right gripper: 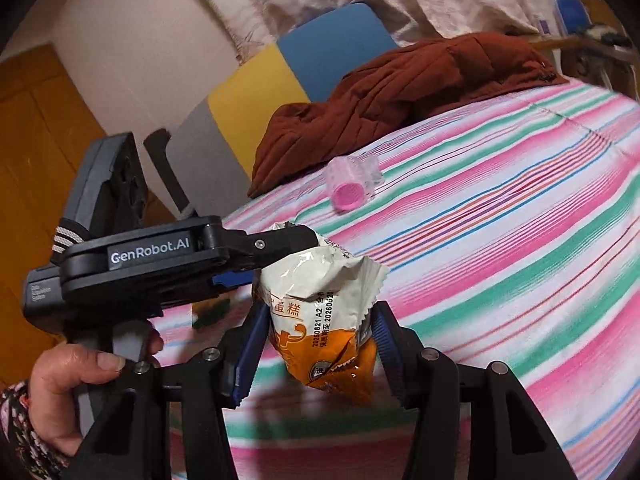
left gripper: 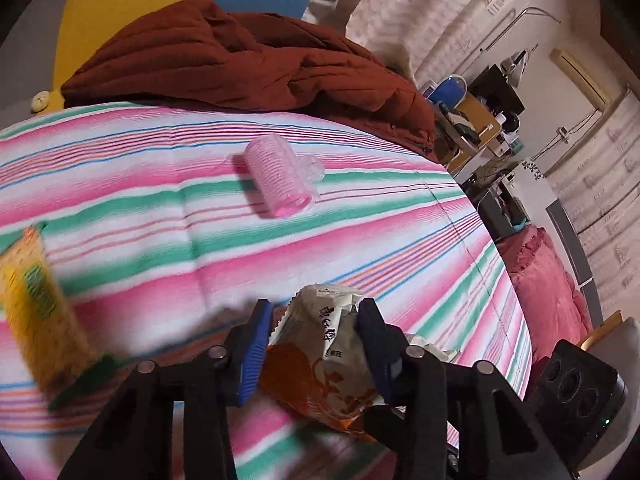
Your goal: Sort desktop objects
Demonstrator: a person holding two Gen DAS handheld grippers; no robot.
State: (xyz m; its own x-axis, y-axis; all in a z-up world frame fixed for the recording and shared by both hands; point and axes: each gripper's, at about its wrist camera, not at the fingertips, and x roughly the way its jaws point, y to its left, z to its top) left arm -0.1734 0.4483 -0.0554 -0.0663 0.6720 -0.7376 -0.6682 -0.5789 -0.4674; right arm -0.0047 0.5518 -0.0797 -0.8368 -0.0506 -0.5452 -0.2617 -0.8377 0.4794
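A white and orange snack packet (left gripper: 320, 344) hangs above the striped bedsheet (left gripper: 360, 216). My left gripper (left gripper: 316, 308) is shut on its crumpled white top, and in the right wrist view that left gripper (right gripper: 300, 240) reaches in from the left. My right gripper (right gripper: 320, 312) has its blue pads pressed against both sides of the packet (right gripper: 324, 312) lower down, near the orange part. A pink hair roller (left gripper: 278, 178) lies on the sheet beyond the packet, the same roller (right gripper: 352, 184) showing its open end.
A yellow and green carton (left gripper: 36, 304) lies blurred at the left on the sheet. A rust-brown jacket (right gripper: 400, 96) is heaped at the far side. A person's hand (right gripper: 76, 376) grips the left gripper's handle. A cluttered desk (left gripper: 476, 120) stands past the bed's right edge.
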